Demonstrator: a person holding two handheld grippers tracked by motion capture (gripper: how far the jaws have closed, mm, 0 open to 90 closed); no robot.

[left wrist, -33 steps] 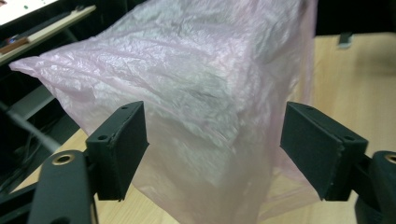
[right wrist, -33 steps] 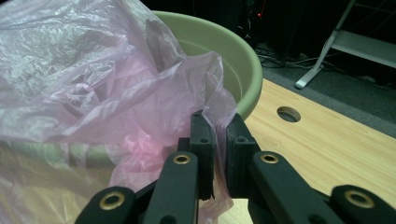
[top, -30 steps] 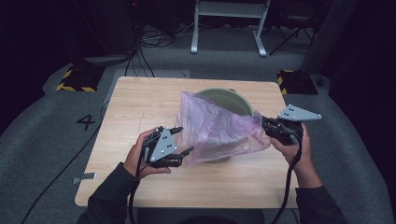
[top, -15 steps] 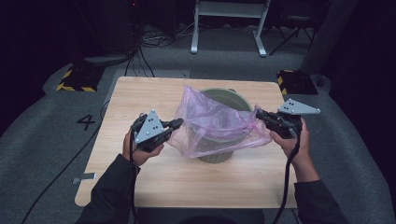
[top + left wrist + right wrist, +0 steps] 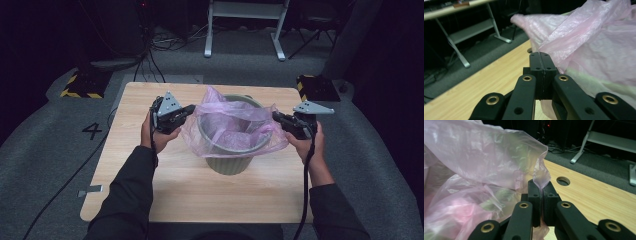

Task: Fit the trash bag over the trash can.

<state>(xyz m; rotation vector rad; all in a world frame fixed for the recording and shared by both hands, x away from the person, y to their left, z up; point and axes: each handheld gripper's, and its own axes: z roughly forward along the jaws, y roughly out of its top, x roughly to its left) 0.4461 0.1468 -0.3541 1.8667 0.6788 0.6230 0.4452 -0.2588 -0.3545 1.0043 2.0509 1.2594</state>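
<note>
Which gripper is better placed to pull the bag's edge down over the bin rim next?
Right. The right gripper is shut on the pink bag edge, film pinched between its pads, at the green bin rim. The left gripper is shut too, but beside the film; no grip is visible.

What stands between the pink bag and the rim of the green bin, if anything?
Nothing visible does. The pink bag already drapes over the green bin, and the left gripper and right gripper pinch its edge at opposite sides.

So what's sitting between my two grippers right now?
In the high view, the green bin with the pink bag draped over its rim lies between the left gripper and the right gripper.
</note>
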